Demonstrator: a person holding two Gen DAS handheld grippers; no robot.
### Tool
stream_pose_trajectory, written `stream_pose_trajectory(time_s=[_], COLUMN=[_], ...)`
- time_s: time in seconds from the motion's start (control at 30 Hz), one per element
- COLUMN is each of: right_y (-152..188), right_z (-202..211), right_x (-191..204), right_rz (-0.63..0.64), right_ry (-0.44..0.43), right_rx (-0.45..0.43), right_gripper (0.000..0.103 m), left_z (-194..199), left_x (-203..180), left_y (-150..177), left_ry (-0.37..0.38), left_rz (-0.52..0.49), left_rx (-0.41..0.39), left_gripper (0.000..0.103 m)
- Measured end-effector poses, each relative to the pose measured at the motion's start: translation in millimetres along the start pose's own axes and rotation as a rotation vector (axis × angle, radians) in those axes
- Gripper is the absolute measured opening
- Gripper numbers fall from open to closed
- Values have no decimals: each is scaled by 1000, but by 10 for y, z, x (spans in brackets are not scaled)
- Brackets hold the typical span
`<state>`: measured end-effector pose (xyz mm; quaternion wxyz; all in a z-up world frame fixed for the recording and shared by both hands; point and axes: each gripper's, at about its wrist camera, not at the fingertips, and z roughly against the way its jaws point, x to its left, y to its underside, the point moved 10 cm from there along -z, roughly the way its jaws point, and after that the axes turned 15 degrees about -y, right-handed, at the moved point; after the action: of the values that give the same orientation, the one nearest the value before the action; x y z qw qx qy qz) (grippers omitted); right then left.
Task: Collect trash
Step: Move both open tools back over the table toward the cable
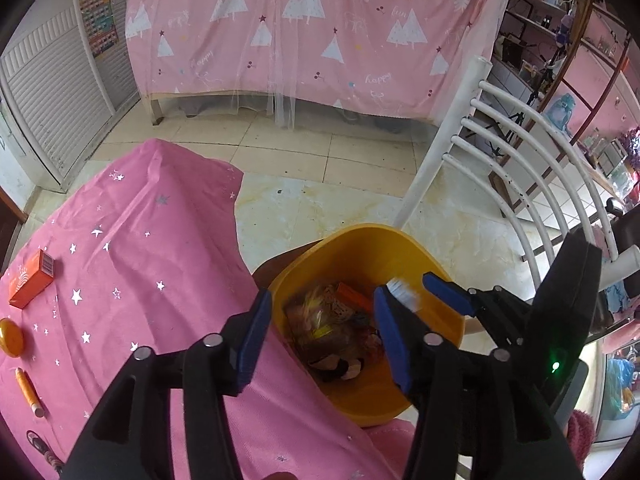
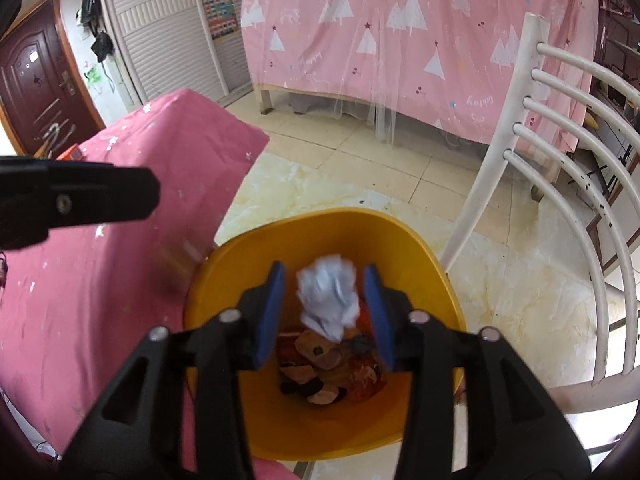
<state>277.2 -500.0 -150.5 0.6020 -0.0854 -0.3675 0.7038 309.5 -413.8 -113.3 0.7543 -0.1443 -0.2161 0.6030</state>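
Observation:
A yellow bin [image 1: 436,276] stands on the floor beside the pink-clothed table [image 1: 132,248] and holds mixed trash [image 1: 332,320]. It also shows in the right wrist view [image 2: 332,236]. My left gripper [image 1: 320,320] is open and empty at the bin's near rim. My right gripper [image 2: 325,300] is open over the bin. A crumpled white paper ball [image 2: 329,300] is blurred between its fingers, apart from both pads. The right gripper [image 1: 404,292] and the paper [image 1: 404,292] also show in the left wrist view.
On the table lie an orange box [image 1: 30,280], a round orange item [image 1: 10,336] and an orange tube [image 1: 29,392]. A white chair [image 1: 516,152] stands right of the bin. A bed with a pink cover [image 1: 312,32] is behind.

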Motion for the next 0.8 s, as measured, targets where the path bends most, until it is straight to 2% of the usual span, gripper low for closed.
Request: stream_pose_trajectory(time_s=[0.2,0.4,0.63,0.8], right_y=[5,-89,-274,-364], right_z=[22,104,157,129], right_x=[24,170,549,905], right_rz=[2,22,85,133], right_ry=[-4,-8,-29,-50], right_rx=[-3,-24,-44,-49], right_gripper=[42,43,43,43], left_z=[25,223,505,587], left_x=[94,340,758,1211], left_y=[23,55,118,291], left_ry=[-32,-43,-79,-126], left_rz=[7,47,93,155], left_rx=[-7,-39,-100,-102], left_gripper=[51,51,51,51])
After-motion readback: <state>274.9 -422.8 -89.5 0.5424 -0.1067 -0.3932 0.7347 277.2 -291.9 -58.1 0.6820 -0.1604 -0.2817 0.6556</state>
